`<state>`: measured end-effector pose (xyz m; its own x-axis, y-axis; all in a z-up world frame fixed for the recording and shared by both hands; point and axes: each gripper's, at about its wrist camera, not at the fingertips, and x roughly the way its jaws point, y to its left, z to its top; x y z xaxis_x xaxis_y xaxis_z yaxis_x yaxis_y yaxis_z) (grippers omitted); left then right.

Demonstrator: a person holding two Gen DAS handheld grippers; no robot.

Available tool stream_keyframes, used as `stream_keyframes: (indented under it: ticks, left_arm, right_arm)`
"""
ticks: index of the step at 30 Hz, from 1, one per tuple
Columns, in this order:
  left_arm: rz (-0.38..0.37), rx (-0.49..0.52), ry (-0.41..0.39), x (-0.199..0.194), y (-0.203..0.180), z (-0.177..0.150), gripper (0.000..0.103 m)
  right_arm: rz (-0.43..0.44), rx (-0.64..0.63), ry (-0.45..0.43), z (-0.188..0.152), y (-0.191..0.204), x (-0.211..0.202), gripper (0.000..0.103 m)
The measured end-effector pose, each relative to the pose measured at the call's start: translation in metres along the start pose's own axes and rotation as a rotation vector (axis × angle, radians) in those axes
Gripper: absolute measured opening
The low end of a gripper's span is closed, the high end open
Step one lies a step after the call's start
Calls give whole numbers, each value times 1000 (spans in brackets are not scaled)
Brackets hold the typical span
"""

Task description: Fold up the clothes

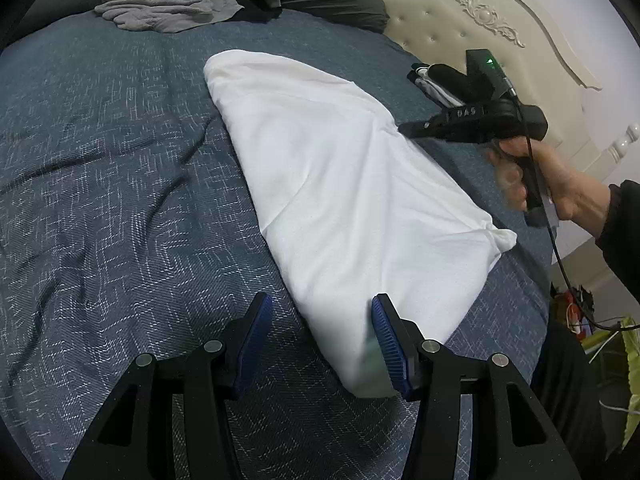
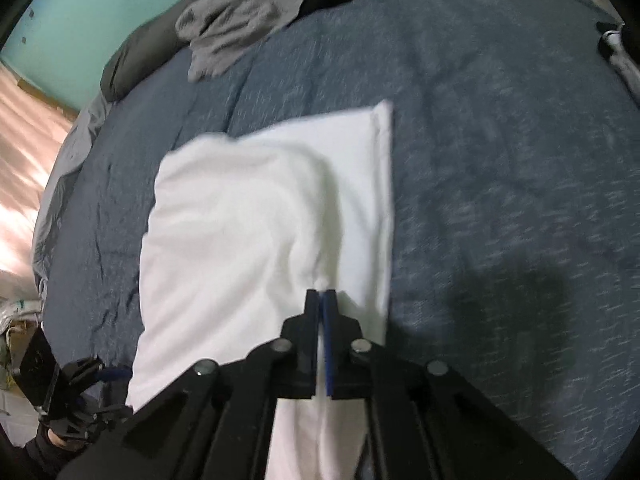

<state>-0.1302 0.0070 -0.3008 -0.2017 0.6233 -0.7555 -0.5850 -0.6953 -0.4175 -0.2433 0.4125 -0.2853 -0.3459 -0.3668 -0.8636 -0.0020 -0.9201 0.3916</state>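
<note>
One white garment (image 1: 340,200), partly folded, lies on the blue-grey bedspread (image 1: 120,180) near the middle of the bed. Right gripper (image 2: 322,294): jaws clenched on a pinch of the white cloth, lifting a fold of it. Left gripper (image 1: 322,320): jaws spread wide, its right finger touching the garment's near edge, nothing held. Grey crumpled clothes (image 1: 168,0) lie at the far side of the bed, well apart. Cream tufted headboard (image 1: 460,20) stands beyond.
</note>
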Motion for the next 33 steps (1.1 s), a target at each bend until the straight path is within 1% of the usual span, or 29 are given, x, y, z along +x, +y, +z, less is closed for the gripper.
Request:
stream_keyframes:
  ticks: [7,9,10,11,12,13,14,19,21,22,24,28,31,33]
  left_arm:
    - [1,0,0,3,-1,2,56]
    - [1,-1,0,3,-1,2,56]
    - [1,-1,0,3,-1,2,56]
    - [1,-1,0,3,0,2,56]
    - [2,-1,0,2,0,2,56]
    - [2,-1,0,3,-1,2,56]
    - [2,0,0,3,-1,2,56]
    - [-1,-2,1,5,-1,2,56]
    - [-2,-4,2,5,0,2,56]
    - [-3,-4,2,5,0,2,56]
    - [-4,-5,2,5,0,2,56]
    - [-3,-5,2,6,0,1,56]
    - [-2,-3,2,5,-1,1,56]
    - [-2,-4,2,5,-1,1,56]
  right_arm:
    - [37,44,-62,7,-10,-15,0]
    - [53,45,-58,5,-9,-16,1]
    - [56,42,-54,4,-7,-16,4]
    - [56,38,-52,3,-6,-14,14]
    - [52,34,-53,3,-5,-13,22]
    - [47,32,-53,3,-4,-11,33]
    - [41,32,-52,3,-4,-9,34]
    - [-2,-27,-60,8,6,2,34]
    - [-27,-28,-56,12,6,7,18]
    - [-40,-29,-54,14,6,9,6]
    - [-63,-34,-52,17,5,11,4]
    - [-87,-22,-88,20,1,4,3]
    - [-116,-26,-73,19,1,8,3]
    - [-96,-10,-73,18,1,5,4]
